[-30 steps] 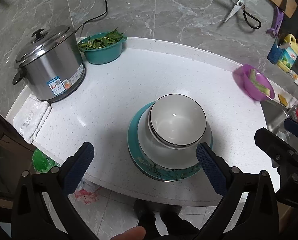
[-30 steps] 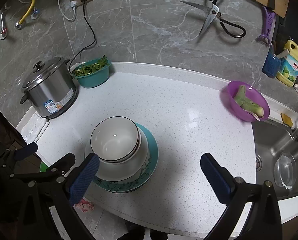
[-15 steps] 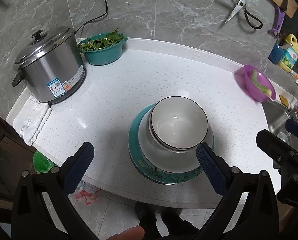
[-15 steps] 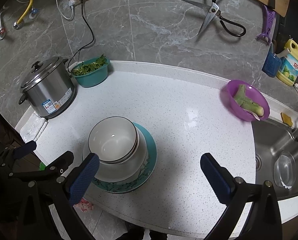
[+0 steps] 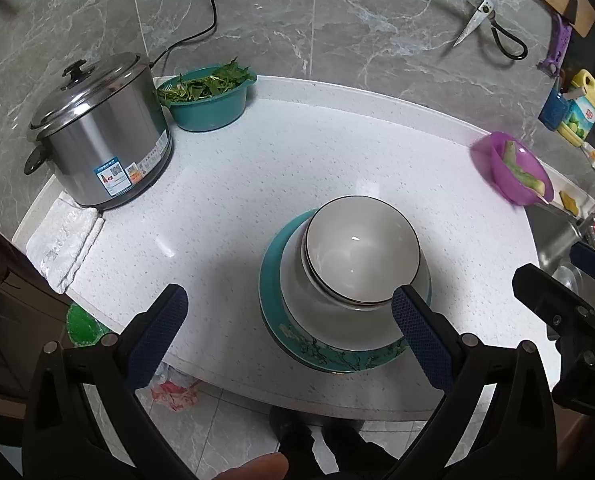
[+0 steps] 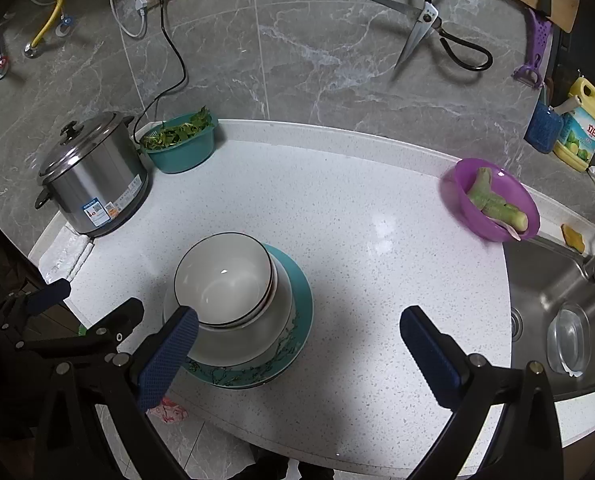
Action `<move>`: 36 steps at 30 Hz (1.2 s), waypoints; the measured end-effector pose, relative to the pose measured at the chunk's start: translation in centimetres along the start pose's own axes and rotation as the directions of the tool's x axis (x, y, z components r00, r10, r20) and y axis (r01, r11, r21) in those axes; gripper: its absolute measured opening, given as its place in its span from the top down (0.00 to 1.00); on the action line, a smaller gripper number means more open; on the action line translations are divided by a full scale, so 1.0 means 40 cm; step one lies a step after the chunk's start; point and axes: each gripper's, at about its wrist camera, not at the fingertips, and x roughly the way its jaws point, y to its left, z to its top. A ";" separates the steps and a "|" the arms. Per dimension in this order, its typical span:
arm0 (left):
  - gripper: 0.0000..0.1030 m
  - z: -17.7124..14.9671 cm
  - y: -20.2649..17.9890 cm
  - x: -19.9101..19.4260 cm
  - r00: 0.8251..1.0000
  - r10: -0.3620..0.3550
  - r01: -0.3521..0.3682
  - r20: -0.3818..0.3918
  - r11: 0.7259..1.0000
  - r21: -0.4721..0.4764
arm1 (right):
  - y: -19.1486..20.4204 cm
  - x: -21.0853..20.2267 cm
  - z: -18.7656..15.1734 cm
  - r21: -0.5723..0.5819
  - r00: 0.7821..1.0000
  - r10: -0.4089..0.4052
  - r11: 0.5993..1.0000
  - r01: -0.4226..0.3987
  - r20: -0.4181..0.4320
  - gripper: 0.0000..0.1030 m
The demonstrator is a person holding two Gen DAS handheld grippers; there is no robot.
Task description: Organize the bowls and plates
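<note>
Grey marble tiles back a white speckled worktop (image 6: pixel 337 208) that curves toward a steel sink (image 6: pixel 545 292) on the right. Near the front edge sits the task's stack: a teal plate (image 6: pixel 301 300) with a branch pattern on its rim, a wide white bowl (image 6: pixel 281 320) on it, and smaller black-rimmed bowls (image 6: pixel 223 276) nested inside. A steel pot (image 6: pixel 93 176), a teal basin of greens (image 6: pixel 181 140) and a purple bowl (image 6: pixel 493 200) holding cut stalks stand well apart from the stack, along the back and right.

Both tools hang above the front of the worktop. The left hand-held gripper (image 5: pixel 285 324) is spread wide and holds nothing, and the right hand-held gripper (image 6: pixel 297 344) is likewise wide apart and empty.

The stacking step looks finished, with plate and bowls gathered into one pile. If anything remains, it is probably moving the pile away, which would call for gripping the teal plate's rim from both sides and lifting it level so the bowls do not slide.
</note>
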 end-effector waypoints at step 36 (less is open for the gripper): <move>0.00 0.013 -0.026 -0.013 1.000 0.000 0.000 0.015 1.000 -0.003 | -0.012 0.018 0.005 0.007 1.000 -0.007 1.000 0.007 -0.012 0.00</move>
